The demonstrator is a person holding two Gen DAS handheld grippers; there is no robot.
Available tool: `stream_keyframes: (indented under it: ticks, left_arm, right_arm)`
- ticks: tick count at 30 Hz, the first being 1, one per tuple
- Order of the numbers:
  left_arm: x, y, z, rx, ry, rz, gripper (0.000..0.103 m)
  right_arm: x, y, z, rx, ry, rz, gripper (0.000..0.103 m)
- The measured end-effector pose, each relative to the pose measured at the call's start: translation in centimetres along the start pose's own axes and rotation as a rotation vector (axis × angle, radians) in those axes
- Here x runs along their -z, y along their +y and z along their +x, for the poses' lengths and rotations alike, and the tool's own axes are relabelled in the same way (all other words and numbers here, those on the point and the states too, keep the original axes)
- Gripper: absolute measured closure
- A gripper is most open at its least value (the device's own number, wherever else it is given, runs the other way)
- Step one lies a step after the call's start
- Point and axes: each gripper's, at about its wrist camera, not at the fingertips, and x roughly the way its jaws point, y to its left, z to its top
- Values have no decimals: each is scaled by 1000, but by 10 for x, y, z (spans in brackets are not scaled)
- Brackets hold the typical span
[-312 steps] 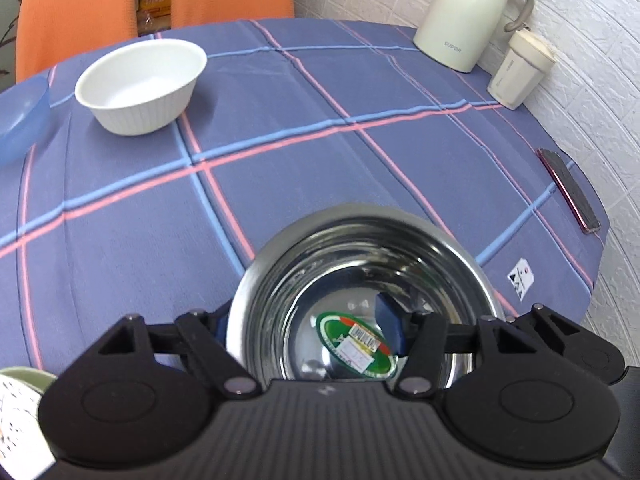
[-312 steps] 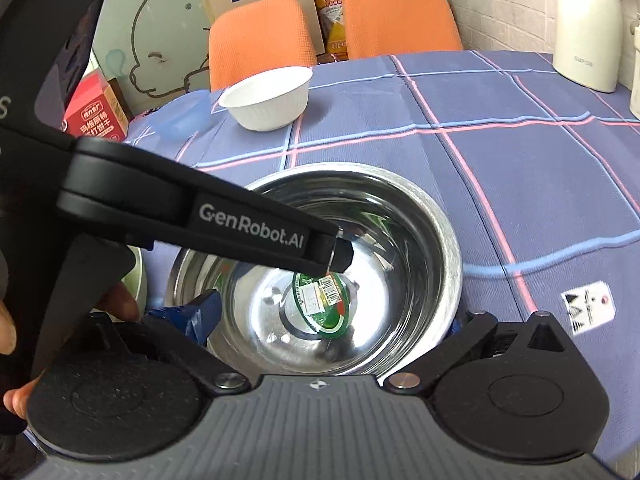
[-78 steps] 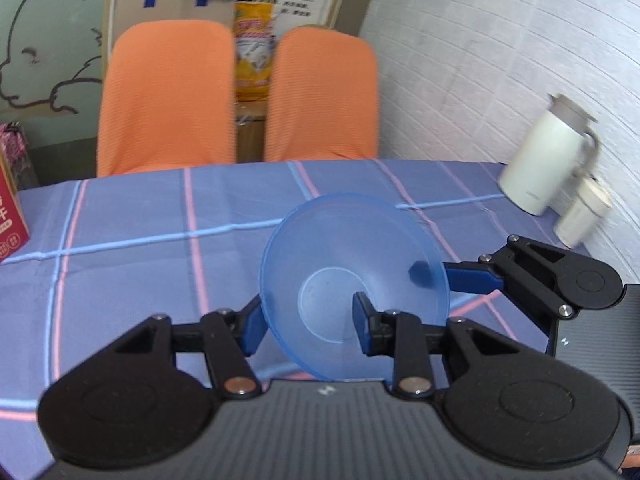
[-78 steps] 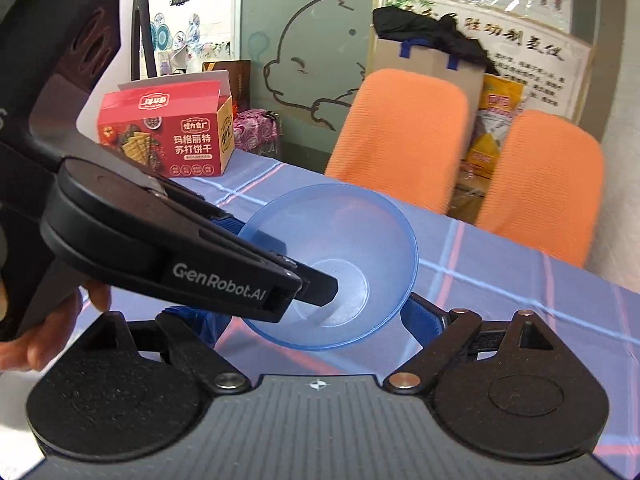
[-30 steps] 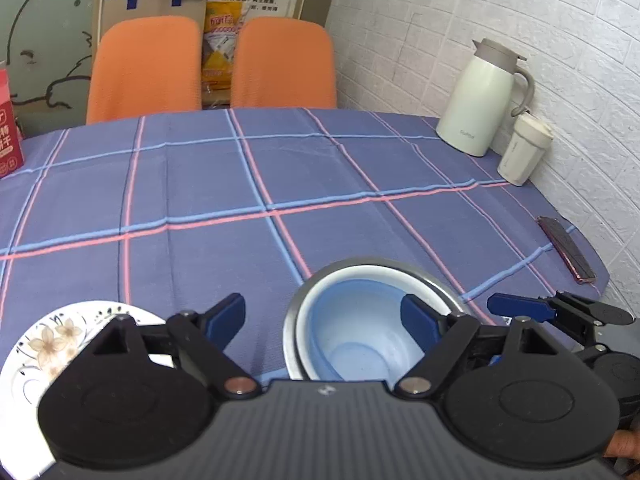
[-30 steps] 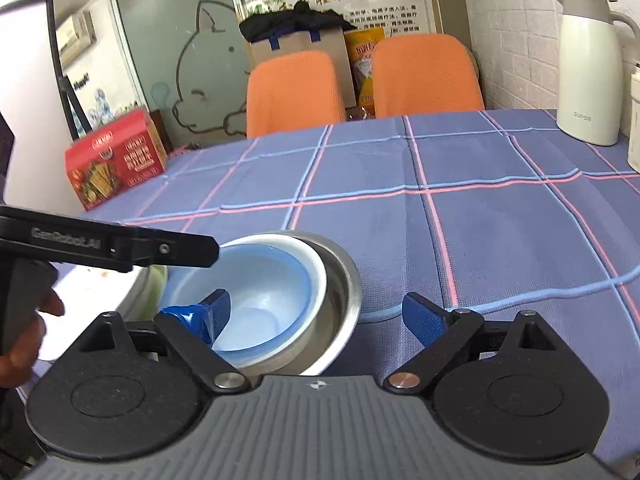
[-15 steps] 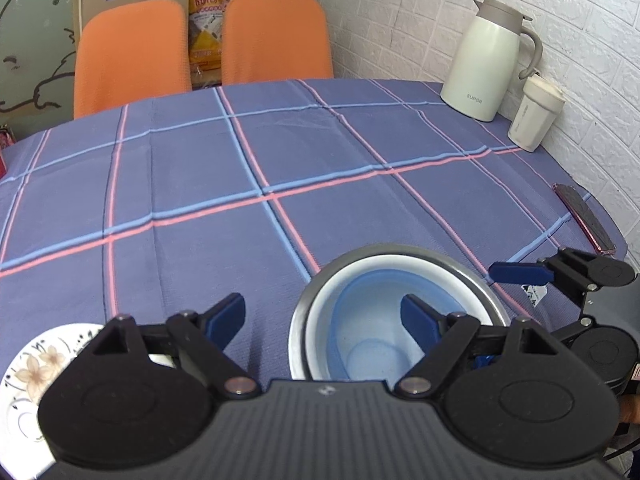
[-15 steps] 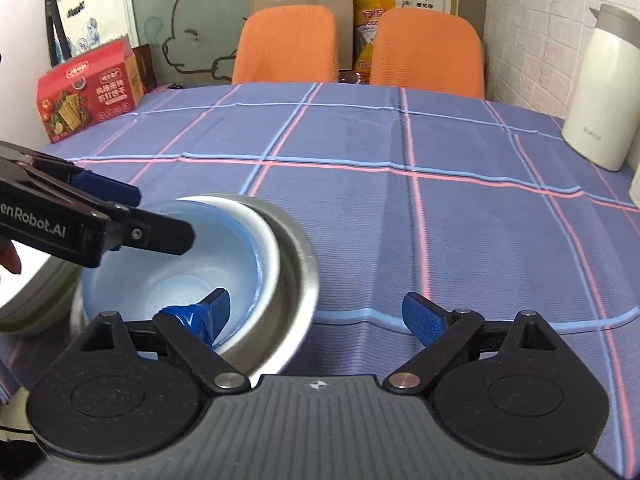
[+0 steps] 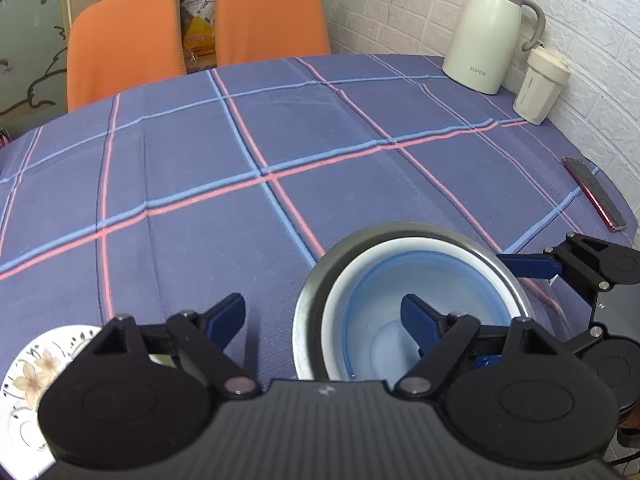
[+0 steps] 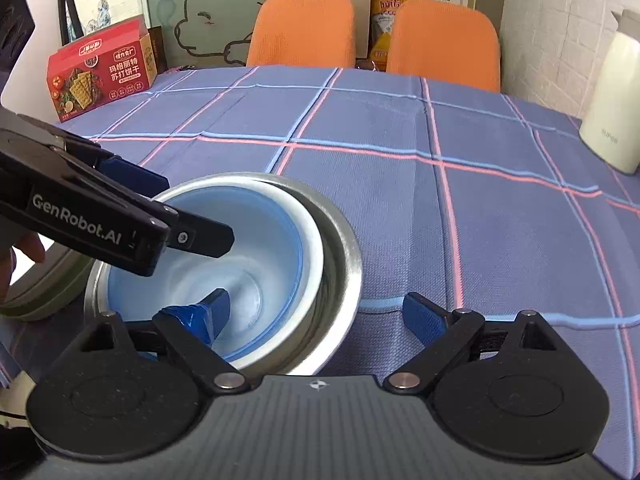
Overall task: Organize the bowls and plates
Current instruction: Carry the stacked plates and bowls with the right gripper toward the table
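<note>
Blue plastic now sits at the heart of the stack: the blue bowl is nested inside the white bowl, and both rest in the steel bowl on the checked cloth. A few seconds back the blue bowl was pinched in the left gripper and carried in the air over the far side of the table; a second ago it was already down in the stack, and it has not shifted since. Both tools have let go. The left gripper's jaws stand wide, one finger outside the steel rim over bare cloth, the other hanging above the blue bowl's hollow, gripping nothing. The right gripper is wide too, straddling the stack's near wall, its left finger down inside the blue bowl and its right finger outside the steel, closed on nothing.

For the task this means the bowls are gathered, three into one, near the table's front edge. What looks left is the plates (the flowered plate lies just left of the stack, and a green-edged rim shows beside the steel bowl in the right view; whether these are one plate or two I cannot tell). My guess is that the plates come next.
</note>
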Motion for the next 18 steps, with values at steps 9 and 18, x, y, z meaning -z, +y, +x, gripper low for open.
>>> stream_keyframes:
  ticks: [9,18]
  left_arm:
    - [3,-7,14,6,31,26,20]
    - [0,-19,20,4,62,109,19]
  right_arm:
    - [11,4,-1,25,-48,95,19]
    - [19,18,-9,94,-84,184,18]
